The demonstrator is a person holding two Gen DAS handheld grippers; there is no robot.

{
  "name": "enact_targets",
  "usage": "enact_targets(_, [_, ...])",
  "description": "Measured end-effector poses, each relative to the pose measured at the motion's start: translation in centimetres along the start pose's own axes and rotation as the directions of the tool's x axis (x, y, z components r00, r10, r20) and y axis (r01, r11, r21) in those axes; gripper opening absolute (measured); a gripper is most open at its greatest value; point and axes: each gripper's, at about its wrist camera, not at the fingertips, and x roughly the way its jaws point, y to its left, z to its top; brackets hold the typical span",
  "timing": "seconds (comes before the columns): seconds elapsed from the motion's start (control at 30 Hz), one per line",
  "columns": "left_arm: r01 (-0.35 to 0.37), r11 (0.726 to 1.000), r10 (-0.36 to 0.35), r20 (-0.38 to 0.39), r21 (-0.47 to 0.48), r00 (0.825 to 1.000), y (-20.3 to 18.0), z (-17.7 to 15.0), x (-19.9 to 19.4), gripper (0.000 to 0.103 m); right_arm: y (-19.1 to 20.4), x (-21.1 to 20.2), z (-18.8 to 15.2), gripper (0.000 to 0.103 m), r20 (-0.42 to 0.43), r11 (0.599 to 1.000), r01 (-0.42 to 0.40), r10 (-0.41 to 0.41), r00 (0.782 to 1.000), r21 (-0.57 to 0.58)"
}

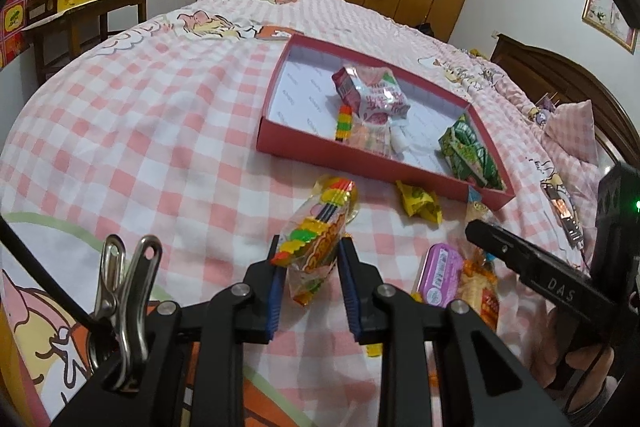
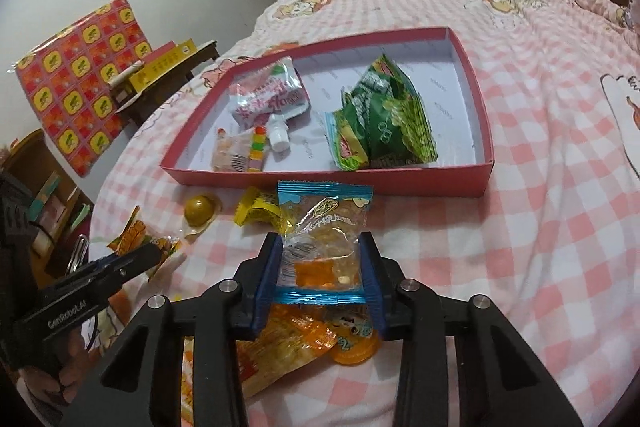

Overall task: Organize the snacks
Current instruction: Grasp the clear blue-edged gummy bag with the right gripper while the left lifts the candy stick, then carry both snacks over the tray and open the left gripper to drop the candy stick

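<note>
The left gripper [image 1: 308, 259] is clamped on a colourful candy packet [image 1: 316, 247] at lower centre. The right gripper [image 2: 322, 263] is closed on a blue-edged clear snack bag [image 2: 322, 235], held above the bed [image 2: 540, 227]. The red tray [image 2: 476, 131], upper centre, already holds green packets [image 2: 384, 119]. Both crinkly wrappers are pinched near one end, so a slip could be caused during transfer.

orange packets [image 2: 288, 343] half-hidden under right claw [image 2: 322, 259]

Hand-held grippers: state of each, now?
Left hand-held gripper: shut on the multicoloured plastic candy packet.
Right hand-held gripper: shut on the clear, blue-edged jelly packet.
</note>
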Motion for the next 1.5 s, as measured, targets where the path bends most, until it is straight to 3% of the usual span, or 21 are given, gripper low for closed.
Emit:
enact_targets(0.6, [-0.02, 0.999, 0.018, 0.078, 0.024, 0.997, -0.9, 4.7, -0.5, 0.026, 0.0, -2.3, 0.7, 0.039, 0.058, 1.0, -0.018, 0.019, 0.998, -0.021])
enact_targets(0.83, [-0.012, 0.999, 0.008, 0.086, 0.05, 0.996, -1.7, 7.0, 1.1, 0.026, -0.1, -2.5, 0.8, 0.039, 0.056, 1.0, -0.009, 0.01, 0.998, -0.023])
enact_targets(1.23, [-0.091, 0.992, 0.081, 0.1, 0.093, 0.992, -1.8, 8.2, 4.5, 0.027, -0.3, -3.2, 2.1, 0.039, 0.077, 0.998, 0.033, -0.029, 0.997, -0.05])
enact_targets(1.5, [-0.071, 0.993, 0.066, 0.063, 0.091, 0.996, -1.4, 8.6, 6.5, 0.027, -0.7, -3.1, 4.3, 0.039, 0.107, 0.993, 0.086, -0.077, 0.991, -0.082])
